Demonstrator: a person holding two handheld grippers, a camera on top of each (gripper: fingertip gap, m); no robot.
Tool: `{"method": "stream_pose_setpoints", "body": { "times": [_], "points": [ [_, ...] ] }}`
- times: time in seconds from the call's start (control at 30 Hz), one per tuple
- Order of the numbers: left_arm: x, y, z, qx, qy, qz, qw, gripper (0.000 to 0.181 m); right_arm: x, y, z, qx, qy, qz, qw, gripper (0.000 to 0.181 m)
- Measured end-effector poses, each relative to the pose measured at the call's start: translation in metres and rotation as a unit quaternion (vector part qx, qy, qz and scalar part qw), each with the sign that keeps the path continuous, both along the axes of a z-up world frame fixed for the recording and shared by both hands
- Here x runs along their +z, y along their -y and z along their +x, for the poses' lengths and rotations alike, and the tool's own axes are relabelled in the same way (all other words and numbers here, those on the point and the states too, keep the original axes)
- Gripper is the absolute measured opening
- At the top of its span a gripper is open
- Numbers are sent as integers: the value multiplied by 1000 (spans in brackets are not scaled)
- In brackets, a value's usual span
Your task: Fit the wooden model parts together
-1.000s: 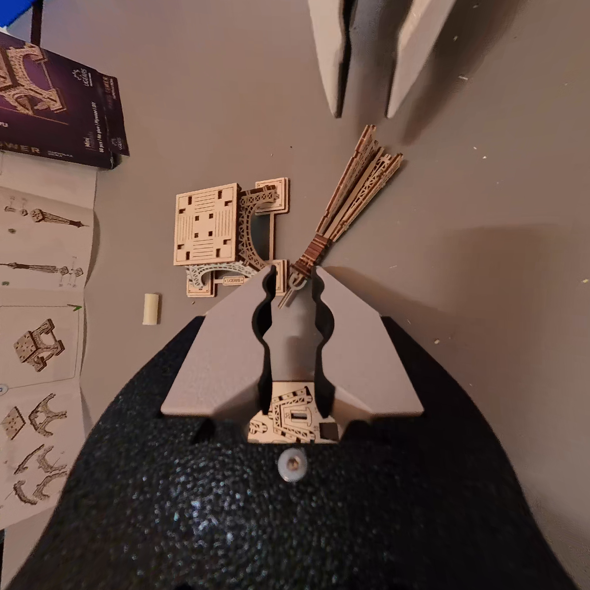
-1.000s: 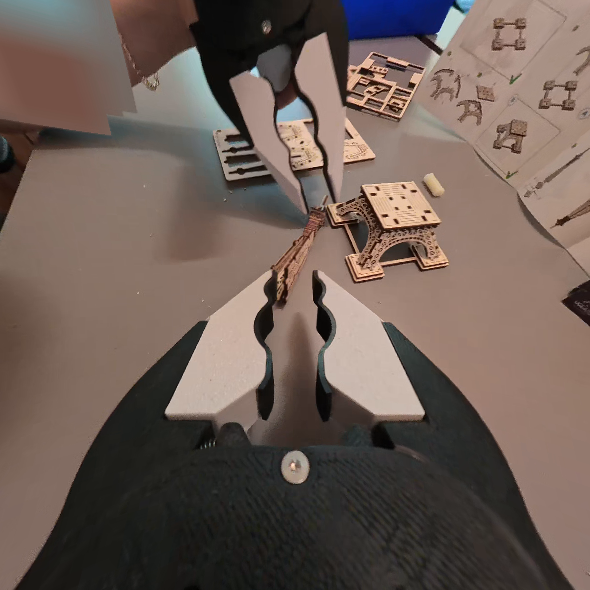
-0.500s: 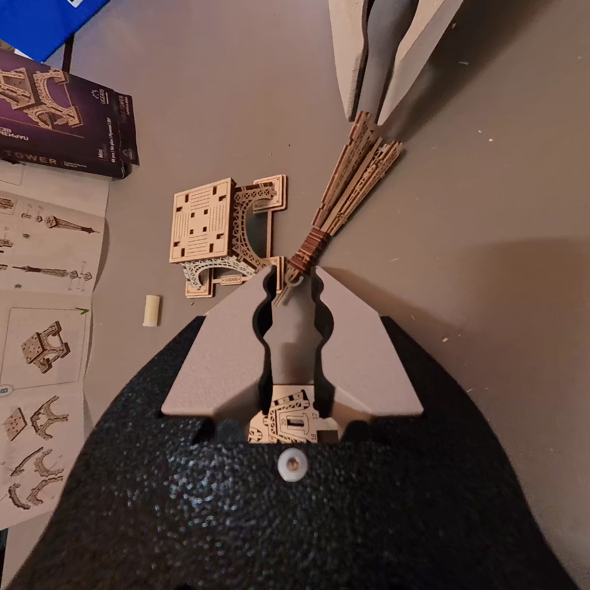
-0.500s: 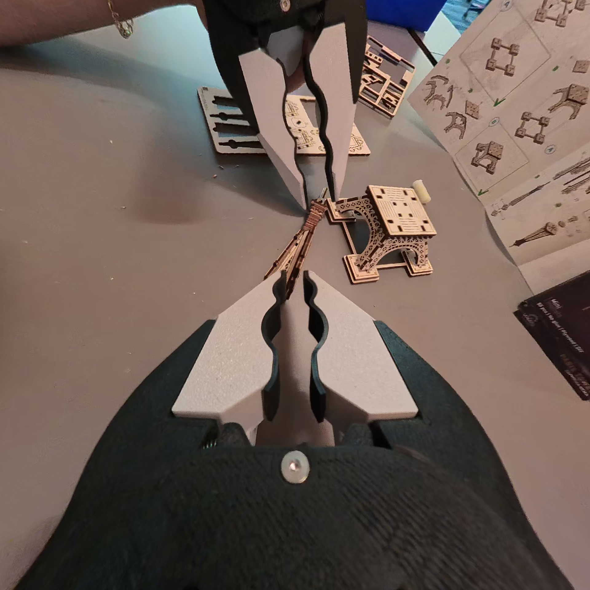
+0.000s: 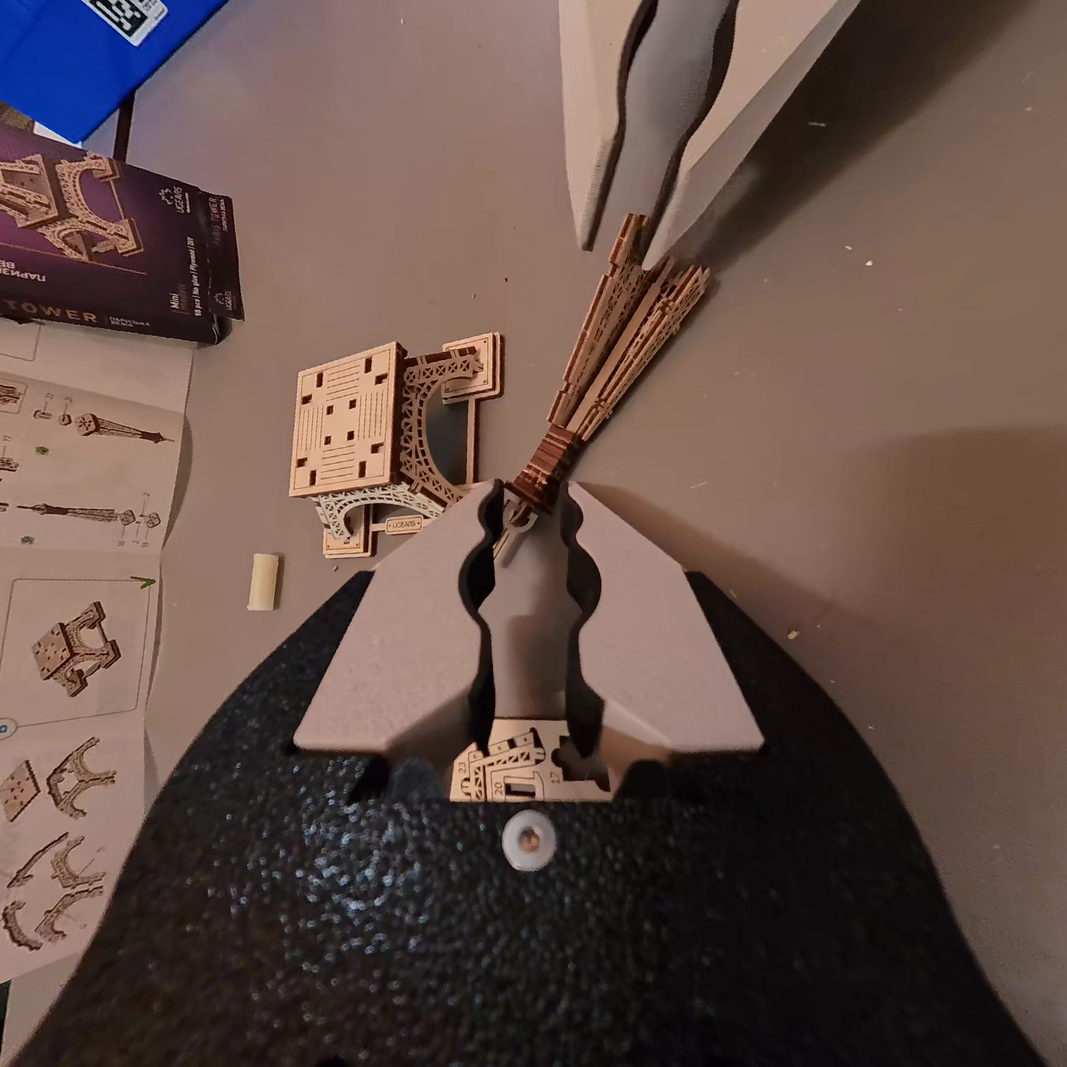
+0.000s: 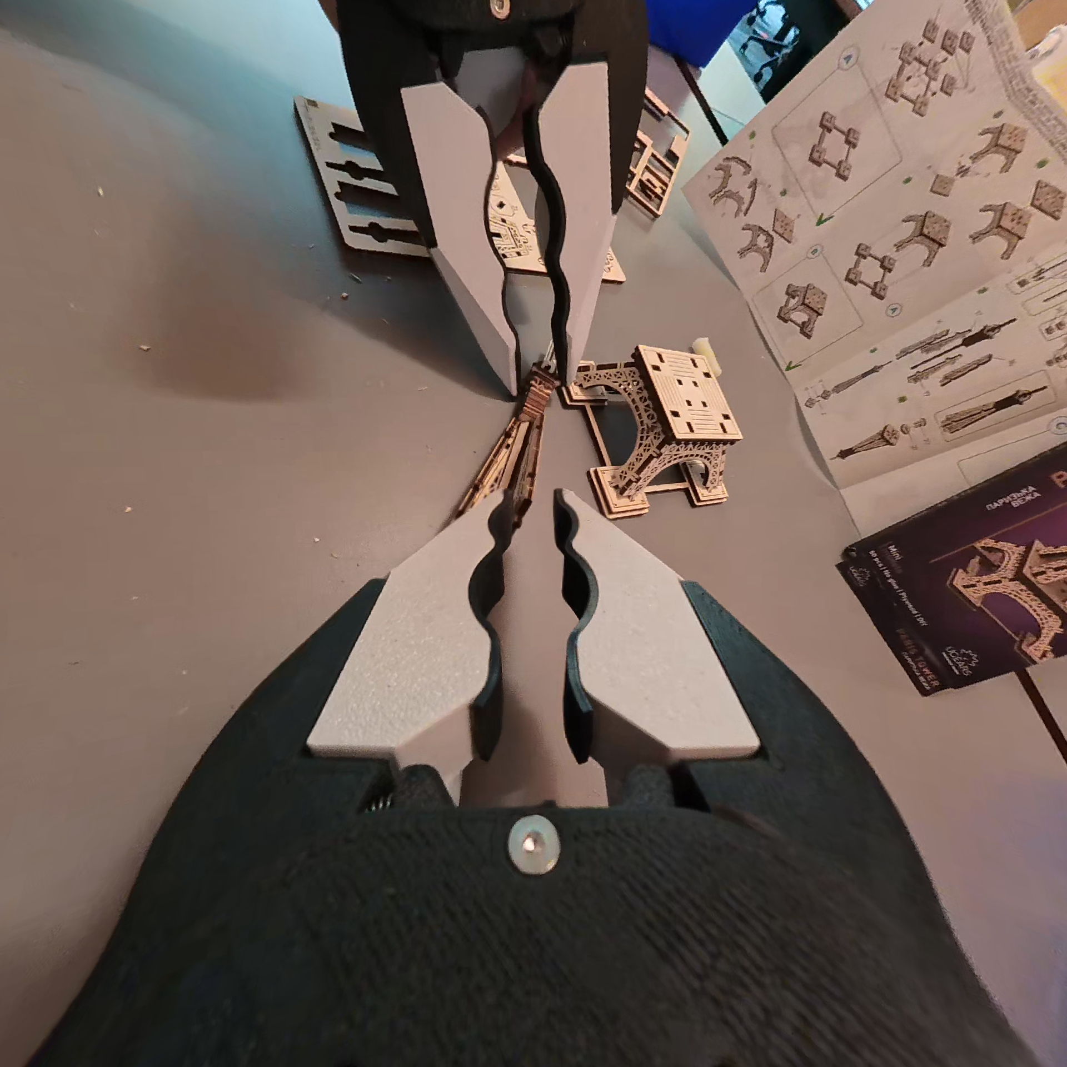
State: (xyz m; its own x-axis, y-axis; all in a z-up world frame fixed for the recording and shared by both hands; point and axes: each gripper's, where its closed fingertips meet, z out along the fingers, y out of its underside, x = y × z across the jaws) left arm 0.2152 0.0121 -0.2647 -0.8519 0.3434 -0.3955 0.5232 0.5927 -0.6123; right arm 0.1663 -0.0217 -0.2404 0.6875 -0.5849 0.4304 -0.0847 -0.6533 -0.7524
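A wooden tower spire lies flat on the grey table, thin tip toward my left gripper. My left gripper is open, with the spire's thin tip between its fingertips. My right gripper is open at the spire's wide end, which rests against its left finger. Each gripper shows far off in the other's view: the right one and the left one. The arched tower base stands upright beside the spire and also shows in the right wrist view.
A folded instruction sheet and a dark model box lie beyond the base. A small cream cylinder sits by the base. Punched plywood sheets lie behind the left gripper. A blue object is at the far corner.
My right gripper has moved in to the spire's wide end and its jaws have narrowed. My left gripper has stayed at the thin tip. The spire has not moved.
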Motion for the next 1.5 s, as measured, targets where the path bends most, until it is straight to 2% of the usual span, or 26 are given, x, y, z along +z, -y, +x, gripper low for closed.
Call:
{"method": "stream_pose_setpoints", "body": {
  "times": [0.1,0.37,0.6,0.9,1.1,1.27,1.5],
  "points": [
    [0,0,0,-1,1,0,1000,17,0,-2,-1,3,9,-1,1000,3],
    [-1,0,0,1,-3,3,1000,16,0,1,1,5,37,-24,999,2],
    [-1,0,1,2,-4,22,1000,15,-1,3,2,30,104,-81,991,3],
    [-1,0,1,6,-8,33,999,15,-5,2,0,75,183,-180,964,3],
    [-1,0,1,9,-9,33,999,15,-5,8,-1,82,227,-291,926,6],
    [-1,0,1,8,-11,31,999,15,0,5,-10,77,159,-218,960,3],
    [-1,4,-3,1,-20,31,999,15,3,8,-13,79,117,-167,976,14]
  ]
}}
